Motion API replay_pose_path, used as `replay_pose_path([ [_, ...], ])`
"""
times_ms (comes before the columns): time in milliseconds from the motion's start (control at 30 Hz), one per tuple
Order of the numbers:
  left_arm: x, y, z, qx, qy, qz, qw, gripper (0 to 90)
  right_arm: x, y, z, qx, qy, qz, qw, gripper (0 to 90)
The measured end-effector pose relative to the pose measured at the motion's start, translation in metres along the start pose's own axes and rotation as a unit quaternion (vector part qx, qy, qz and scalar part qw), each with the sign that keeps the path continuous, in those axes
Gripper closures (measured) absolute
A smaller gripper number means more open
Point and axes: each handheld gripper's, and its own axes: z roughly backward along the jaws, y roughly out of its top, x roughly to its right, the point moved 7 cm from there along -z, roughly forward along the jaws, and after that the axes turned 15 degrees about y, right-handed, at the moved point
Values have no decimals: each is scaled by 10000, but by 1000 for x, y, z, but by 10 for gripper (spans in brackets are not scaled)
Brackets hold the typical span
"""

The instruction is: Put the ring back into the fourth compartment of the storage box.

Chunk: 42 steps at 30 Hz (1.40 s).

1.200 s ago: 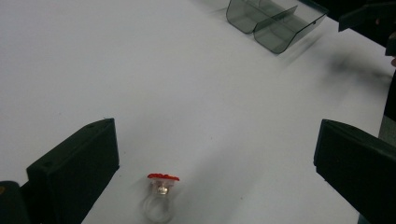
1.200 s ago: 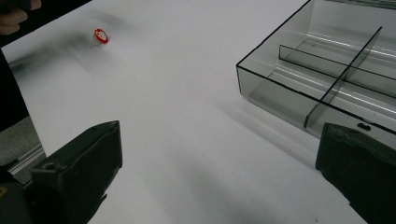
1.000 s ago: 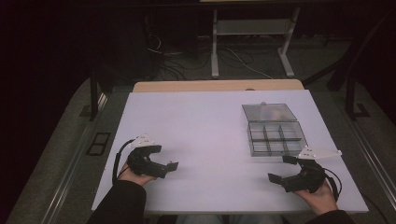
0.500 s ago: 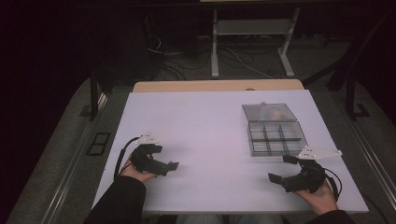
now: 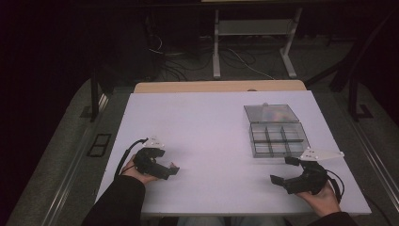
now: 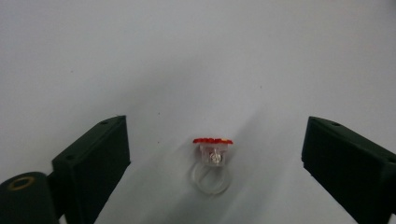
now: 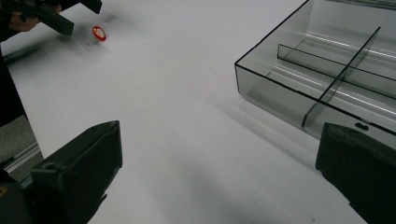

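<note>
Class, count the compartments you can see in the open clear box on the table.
6: the clear box holds two rows of three, one row nearer its raised lid, one nearer the right gripper. None looks hidden.

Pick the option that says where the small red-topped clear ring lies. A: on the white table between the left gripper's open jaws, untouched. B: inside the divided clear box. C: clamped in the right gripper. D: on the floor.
A: in the left gripper view the ring lies on the white table, in the gap of the left gripper, clear of both jaws.

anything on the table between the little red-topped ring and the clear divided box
Nothing: in the right gripper view, bare white table runs from the red-topped ring to the clear divided box.
</note>
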Motion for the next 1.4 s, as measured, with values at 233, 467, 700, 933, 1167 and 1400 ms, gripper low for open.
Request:
replay_pose_path([
  [233, 0, -2, -1, -112, -84, -112, 9998, 153, 0, 0, 0, 2, 4, -14, 10000, 0],
  [467, 1, -3, -2, -157, -146, -188, 9996, 250, 0, 0, 0, -13, 12, -7, 10000, 0],
  [700, 3, -5, -2, -194, -155, -328, 9992, 364, -1, -1, -1, -42, 38, 4, 10000, 0],
  [933, 3, -5, -5, -193, -106, -394, 9990, 450, -1, -1, -1, -43, 26, -2, 10000, 0],
  [1167, 2, -5, -7, -226, -43, -476, 9986, 501, -1, -1, -1, -42, 21, -10, 10000, 0],
  [1400, 1, -5, -10, -226, -56, -484, 9986, 559, -1, -2, -1, -53, 8, 5, 10000, 0],
])
